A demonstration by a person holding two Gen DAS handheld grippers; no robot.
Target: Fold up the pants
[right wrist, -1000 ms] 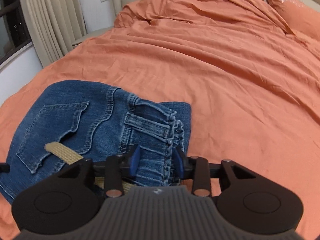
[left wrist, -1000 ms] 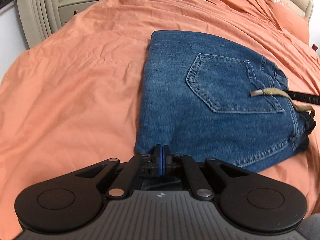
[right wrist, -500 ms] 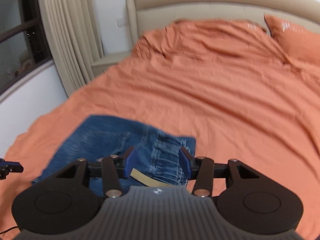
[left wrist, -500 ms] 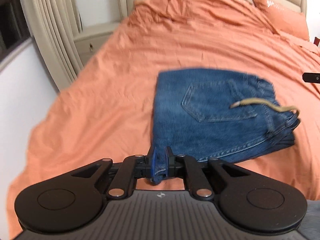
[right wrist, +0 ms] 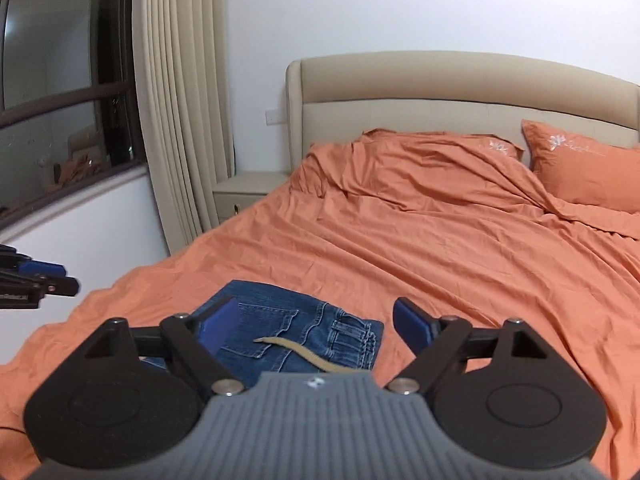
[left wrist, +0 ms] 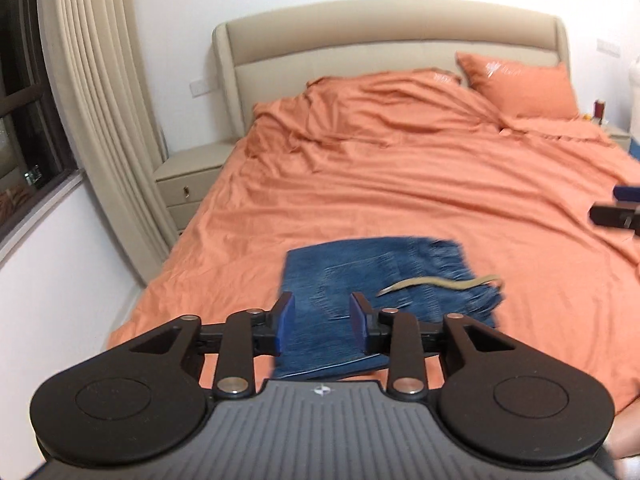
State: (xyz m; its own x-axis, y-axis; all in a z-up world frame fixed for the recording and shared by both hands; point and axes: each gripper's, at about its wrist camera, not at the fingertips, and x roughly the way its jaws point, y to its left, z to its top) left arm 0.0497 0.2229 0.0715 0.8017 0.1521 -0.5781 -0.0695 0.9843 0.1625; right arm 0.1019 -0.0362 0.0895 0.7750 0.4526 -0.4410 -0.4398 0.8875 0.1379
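Observation:
Folded blue jeans (left wrist: 384, 280) (right wrist: 296, 328) lie flat on the orange bed sheet (left wrist: 400, 184), back pocket up, with a tan drawstring (left wrist: 436, 282) (right wrist: 304, 352) across them. My left gripper (left wrist: 322, 322) hovers above the jeans' near left corner; its jaws are opening and nothing is between the blue pads. My right gripper (right wrist: 316, 324) is raised above the waistband side, its jaws opening wide and holding nothing. Each gripper shows at the edge of the other's view: the right gripper (left wrist: 618, 208), the left gripper (right wrist: 36, 276).
A beige headboard (left wrist: 384, 40) and orange pillow (left wrist: 524, 84) are at the far end. A nightstand (left wrist: 188, 184) and pleated curtain (left wrist: 96, 112) stand at the left by a window (right wrist: 60, 112). The orange sheet (right wrist: 460, 248) spreads wide around the jeans.
Both grippers let go of the jeans, opened and rose back away from the bed. The jeans' lifted corner dropped, and the pile now lies flat and looks smaller.

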